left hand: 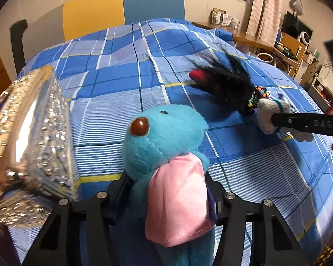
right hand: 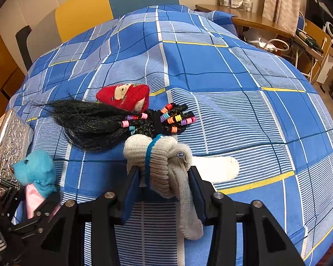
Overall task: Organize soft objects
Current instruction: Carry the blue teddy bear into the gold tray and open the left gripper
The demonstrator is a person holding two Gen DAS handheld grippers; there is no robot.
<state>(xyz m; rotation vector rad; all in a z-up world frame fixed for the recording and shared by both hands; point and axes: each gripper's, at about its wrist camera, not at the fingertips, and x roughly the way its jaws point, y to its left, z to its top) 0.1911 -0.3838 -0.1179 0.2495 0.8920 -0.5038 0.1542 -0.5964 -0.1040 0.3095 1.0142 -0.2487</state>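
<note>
The left gripper [left hand: 166,190] is clamping its jaws on the turquoise plush toy in a pink satin cape [left hand: 166,155], holding it upright over the bed's blue checked sheet [left hand: 122,84]. An embossed silver metal box [left hand: 31,137] is standing at nine o'clock, just beside the toy. The right gripper [right hand: 164,190] is squeezing the bundled cream knitted glove with a blue band [right hand: 159,157]. Beyond it, at twelve o'clock, a black hairpiece with coloured beads [right hand: 122,122] is lying against a red felt piece [right hand: 124,97].
</note>
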